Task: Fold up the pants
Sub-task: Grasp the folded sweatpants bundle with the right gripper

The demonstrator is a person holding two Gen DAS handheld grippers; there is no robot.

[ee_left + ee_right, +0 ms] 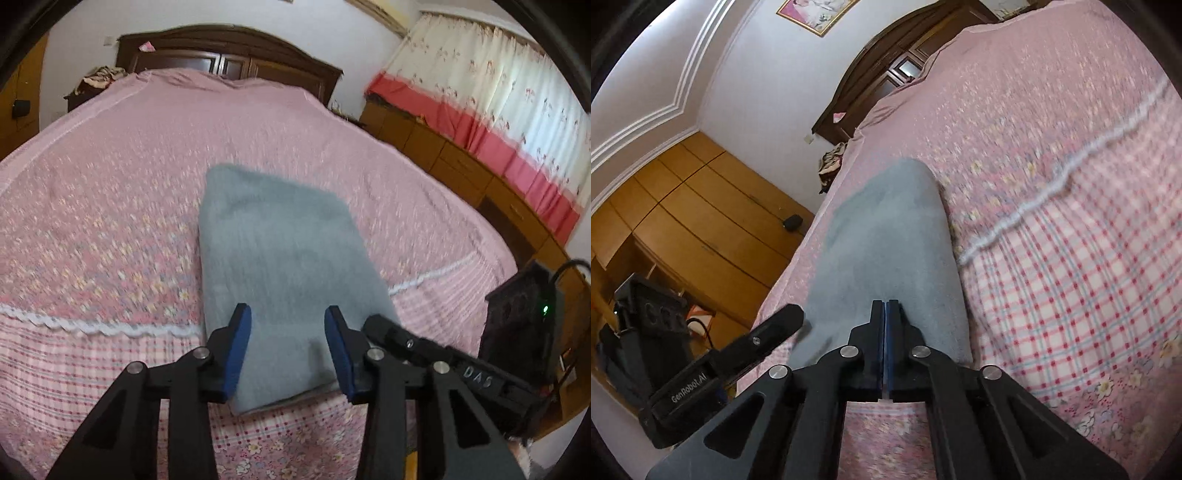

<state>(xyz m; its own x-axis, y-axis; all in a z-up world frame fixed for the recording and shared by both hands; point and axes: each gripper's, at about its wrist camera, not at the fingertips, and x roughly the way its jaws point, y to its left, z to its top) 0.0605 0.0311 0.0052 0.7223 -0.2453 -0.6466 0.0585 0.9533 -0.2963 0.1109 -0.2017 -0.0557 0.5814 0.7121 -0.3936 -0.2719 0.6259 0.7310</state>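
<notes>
In the left wrist view we see the bed (92,206), spread with a pink flowered cover that changes to a checked band past a line of white lace trim (110,326) near its front edge. The grey pants (280,266) lie folded into a long, narrow block across that trim, with one end toward the middle of the bed and the other near the front edge, just under us. Our left gripper (288,314) hovers over this near end with its blue pads (238,350) spread apart; the cloth shows in the gap between them, and neither pad presses on it. To the right, our right gripper (384,328) reaches in, its tip over the right edge of the folded pants. In the right wrist view the pants (886,236) stretch away from us along the bed (1052,147), and the right gripper (885,306) has its fingers pressed together above the near end of the cloth; we cannot tell whether any fabric is caught between them. The left gripper (783,321) appears at the left, over the side of the pants.
</notes>
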